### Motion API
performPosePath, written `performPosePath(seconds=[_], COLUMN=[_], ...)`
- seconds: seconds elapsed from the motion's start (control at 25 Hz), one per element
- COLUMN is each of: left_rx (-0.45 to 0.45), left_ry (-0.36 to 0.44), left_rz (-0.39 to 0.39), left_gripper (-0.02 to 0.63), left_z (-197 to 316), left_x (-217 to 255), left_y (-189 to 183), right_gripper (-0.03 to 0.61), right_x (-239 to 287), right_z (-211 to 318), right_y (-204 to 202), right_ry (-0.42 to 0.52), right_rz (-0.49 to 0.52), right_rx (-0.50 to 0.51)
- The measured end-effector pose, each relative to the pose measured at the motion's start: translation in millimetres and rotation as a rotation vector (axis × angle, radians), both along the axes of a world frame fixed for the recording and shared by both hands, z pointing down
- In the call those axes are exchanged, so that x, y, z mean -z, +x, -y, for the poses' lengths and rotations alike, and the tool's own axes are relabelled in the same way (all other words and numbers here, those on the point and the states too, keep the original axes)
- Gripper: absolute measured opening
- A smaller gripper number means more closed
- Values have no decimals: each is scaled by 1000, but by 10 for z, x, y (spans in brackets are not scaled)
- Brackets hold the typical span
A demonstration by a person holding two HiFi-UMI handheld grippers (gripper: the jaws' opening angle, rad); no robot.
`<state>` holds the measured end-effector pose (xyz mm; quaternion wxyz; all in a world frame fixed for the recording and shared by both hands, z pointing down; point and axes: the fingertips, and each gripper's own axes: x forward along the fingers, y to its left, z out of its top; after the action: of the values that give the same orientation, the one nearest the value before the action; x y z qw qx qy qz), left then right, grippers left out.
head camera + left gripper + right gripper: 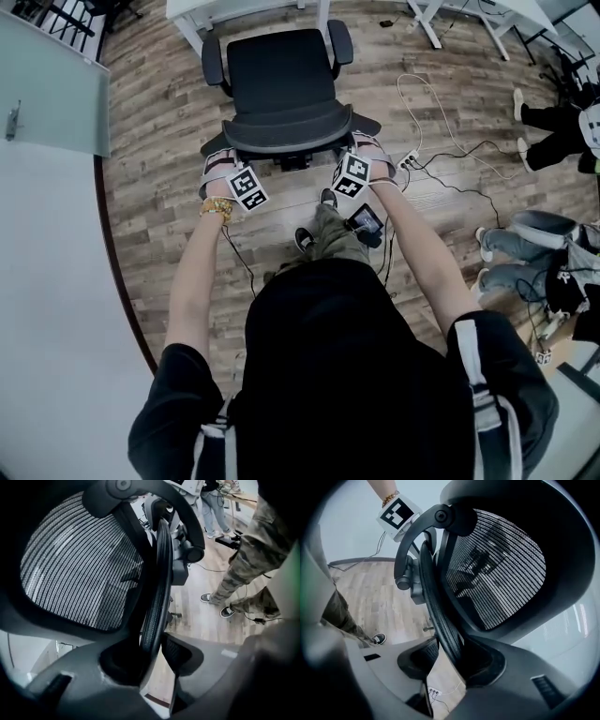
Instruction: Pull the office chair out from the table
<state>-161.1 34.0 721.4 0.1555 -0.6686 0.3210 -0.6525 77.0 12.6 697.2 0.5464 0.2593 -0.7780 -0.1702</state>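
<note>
Wood-plank floor (159,103) carries the office chair (281,84), its seat facing the white table (216,7) just beyond. The left gripper (151,660) and right gripper (449,660) each pinch the thin backrest rim (157,583), which only their own views show. Risks (my guess): a pad slips off the rim, or the chair snags the power strip (410,159). Only the head view shows the table.

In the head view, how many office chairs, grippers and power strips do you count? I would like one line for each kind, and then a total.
office chair: 1
grippers (left gripper, right gripper): 2
power strip: 1
Total: 4
</note>
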Motion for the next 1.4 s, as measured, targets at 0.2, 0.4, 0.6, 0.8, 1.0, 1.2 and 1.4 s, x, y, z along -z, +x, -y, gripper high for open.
performPosePath(seconds=[0.2, 0.4, 0.6, 0.8, 1.0, 1.2, 1.4], left_rx=[-7, -7, -7, 4, 1, 6, 7], left_ry=[10, 12, 15, 10, 34, 50, 38], left_rz=[-5, -11, -11, -14, -16, -28, -44], left_gripper=[161, 161, 163, 163, 164, 171, 175], left_z=[-198, -347, -457, -584, -746, -839, -892], left_x=[2, 21, 27, 36, 44, 53, 60], left_y=[44, 8, -34, -45, -68, -163, -153], right_gripper=[150, 150, 150, 150, 149, 147, 147], right_x=[-16, 4, 16, 12, 3, 20, 18], right_z=[-204, -344, -453, -569, -699, -809, -852], right_y=[40, -3, -41, -52, -78, -172, -178], right_ry=[1, 2, 6, 3, -11, 4, 4], right_rz=[4, 3, 2, 2, -6, 0, 5], right_rx=[-3, 3, 10, 17, 28, 43, 63])
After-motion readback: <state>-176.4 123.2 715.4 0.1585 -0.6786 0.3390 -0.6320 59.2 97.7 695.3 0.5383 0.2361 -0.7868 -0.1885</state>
